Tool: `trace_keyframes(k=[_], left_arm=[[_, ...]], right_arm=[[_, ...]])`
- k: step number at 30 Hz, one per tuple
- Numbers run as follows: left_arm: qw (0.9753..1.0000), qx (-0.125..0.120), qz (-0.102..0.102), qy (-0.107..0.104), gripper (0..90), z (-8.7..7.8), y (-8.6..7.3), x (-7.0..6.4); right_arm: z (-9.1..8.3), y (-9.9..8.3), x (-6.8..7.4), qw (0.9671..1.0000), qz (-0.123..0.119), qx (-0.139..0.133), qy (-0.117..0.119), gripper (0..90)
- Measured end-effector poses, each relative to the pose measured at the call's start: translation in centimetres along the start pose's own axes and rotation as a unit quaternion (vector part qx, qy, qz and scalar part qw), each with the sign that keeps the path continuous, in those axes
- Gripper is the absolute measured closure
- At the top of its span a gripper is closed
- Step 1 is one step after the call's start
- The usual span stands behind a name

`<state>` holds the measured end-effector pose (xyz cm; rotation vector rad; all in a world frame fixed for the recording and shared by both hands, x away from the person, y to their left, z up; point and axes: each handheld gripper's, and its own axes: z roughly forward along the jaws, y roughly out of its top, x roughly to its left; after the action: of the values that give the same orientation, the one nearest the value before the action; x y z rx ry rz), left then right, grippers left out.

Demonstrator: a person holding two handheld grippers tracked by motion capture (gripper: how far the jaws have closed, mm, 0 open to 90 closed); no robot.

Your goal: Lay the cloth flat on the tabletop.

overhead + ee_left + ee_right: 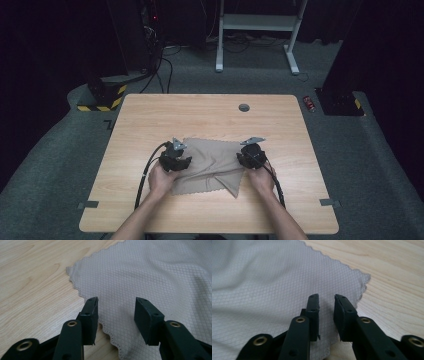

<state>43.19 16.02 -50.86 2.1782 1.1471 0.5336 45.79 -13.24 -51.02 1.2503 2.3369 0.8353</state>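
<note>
The left gripper, jaws wide apart, straddles the scalloped edge of the cloth. The right gripper, jaws narrowly parted and grasping nothing, hovers over the opposite corner, the table beyond.

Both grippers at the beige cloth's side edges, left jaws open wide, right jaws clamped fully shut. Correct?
Not quite. The right gripper is not clamped shut: the right gripper view shows a narrow gap between its jaws, over the beige diamond-weave cloth. The rest holds: the left gripper stands open wide at the cloth's scalloped edge.
</note>
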Motion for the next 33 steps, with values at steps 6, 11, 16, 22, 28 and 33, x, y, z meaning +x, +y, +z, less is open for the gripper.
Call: trace_keyframes(k=[6, 11, 16, 22, 28, 33], left_arm=[[1.0, -0.002, -0.008, -0.001, 52.9, 0.5, -0.2, 0.0], [0.9998, -0.006, -0.017, -0.001, 52.0, 0.7, -0.2, 0.1], [0.9998, -0.011, -0.016, 0.003, 51.5, -0.1, -0.3, 0.1], [0.9988, -0.037, -0.027, -0.018, 50.2, -2.5, -0.9, -0.2], [0.9984, -0.042, -0.022, -0.03, 50.0, -3.9, -2.4, -1.1], [0.999, -0.025, -0.02, -0.032, 49.1, -3.7, -3.3, -1.3]], right_arm=[[0.6, 1.0, 0.1, 0.9991, -0.038, 0.015, -0.009, 89.0], [1.4, 2.0, -0.8, 0.9995, -0.025, 0.019, -0.008, 87.4], [0.9, 1.9, -1.4, 1.0, 0.002, 0.009, -0.001, 73.4], [-3.0, -0.6, -0.6, 0.9988, 0.006, -0.037, 0.032, 72.5], [-5.2, -4.0, 1.8, 0.9968, -0.024, -0.037, 0.067, 71.8], [-4.7, -4.8, 2.6, 0.9966, -0.033, -0.029, 0.07, 68.7]])
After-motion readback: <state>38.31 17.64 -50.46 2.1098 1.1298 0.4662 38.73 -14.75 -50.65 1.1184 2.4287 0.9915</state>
